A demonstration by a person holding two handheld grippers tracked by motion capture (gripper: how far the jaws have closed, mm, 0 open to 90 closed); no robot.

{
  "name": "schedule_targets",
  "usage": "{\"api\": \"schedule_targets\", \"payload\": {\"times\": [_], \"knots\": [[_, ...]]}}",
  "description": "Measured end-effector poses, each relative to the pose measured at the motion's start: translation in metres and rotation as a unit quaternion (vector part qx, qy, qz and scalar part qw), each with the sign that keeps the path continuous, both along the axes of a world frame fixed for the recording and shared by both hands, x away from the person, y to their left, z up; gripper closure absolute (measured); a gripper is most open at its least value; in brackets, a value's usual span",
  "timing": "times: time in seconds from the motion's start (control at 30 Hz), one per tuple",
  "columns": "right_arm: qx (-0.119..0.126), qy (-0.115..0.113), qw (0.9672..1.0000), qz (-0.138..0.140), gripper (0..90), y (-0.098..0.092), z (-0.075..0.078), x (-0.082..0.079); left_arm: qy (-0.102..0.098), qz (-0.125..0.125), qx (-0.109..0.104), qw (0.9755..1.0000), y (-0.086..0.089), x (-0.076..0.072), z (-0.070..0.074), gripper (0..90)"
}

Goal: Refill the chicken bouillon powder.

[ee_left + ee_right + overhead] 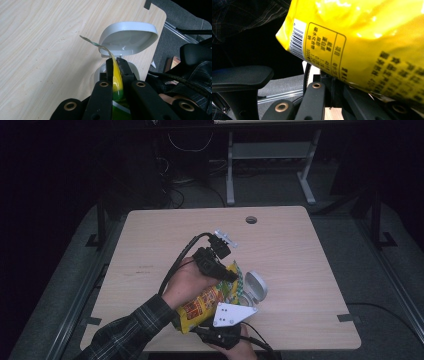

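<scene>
2 grippers clamped on yellow bag [202, 305] | L [115, 65] top edge | R [332, 82] bottom

High view is looking forward and down from above the person's side, sitting fairly far off and taking in the whole bench [150, 235] plus floor behind it. Left gripper view is riding on the left gripper [116, 66], looking along its jaws, very near the yellow bag [117, 80], with the white container [127, 37] in the frame's upper middle. Right gripper view is looking up along its jaws, extremely close to the bag, which is taking up the right of the frame. All three views are sharing the bag; the high and left views are sharing the container and bench top.
</scene>
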State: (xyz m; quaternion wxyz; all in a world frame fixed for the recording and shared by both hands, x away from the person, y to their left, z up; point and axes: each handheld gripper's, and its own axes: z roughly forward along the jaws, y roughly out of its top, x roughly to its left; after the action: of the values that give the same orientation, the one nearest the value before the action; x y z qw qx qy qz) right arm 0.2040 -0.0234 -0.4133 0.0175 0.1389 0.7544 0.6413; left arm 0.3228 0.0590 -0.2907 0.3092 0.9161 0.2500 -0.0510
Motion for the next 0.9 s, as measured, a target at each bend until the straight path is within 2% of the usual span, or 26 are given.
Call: {"api": "schedule_targets", "payload": {"times": [0.9], "knots": [[0.002,-0.001,1.0,0.002,89.9,0.0014,0.0016,0.0001,-0.002,0.008,0.001,1.0,0.0015,0.0004,0.001,89.9]]}}
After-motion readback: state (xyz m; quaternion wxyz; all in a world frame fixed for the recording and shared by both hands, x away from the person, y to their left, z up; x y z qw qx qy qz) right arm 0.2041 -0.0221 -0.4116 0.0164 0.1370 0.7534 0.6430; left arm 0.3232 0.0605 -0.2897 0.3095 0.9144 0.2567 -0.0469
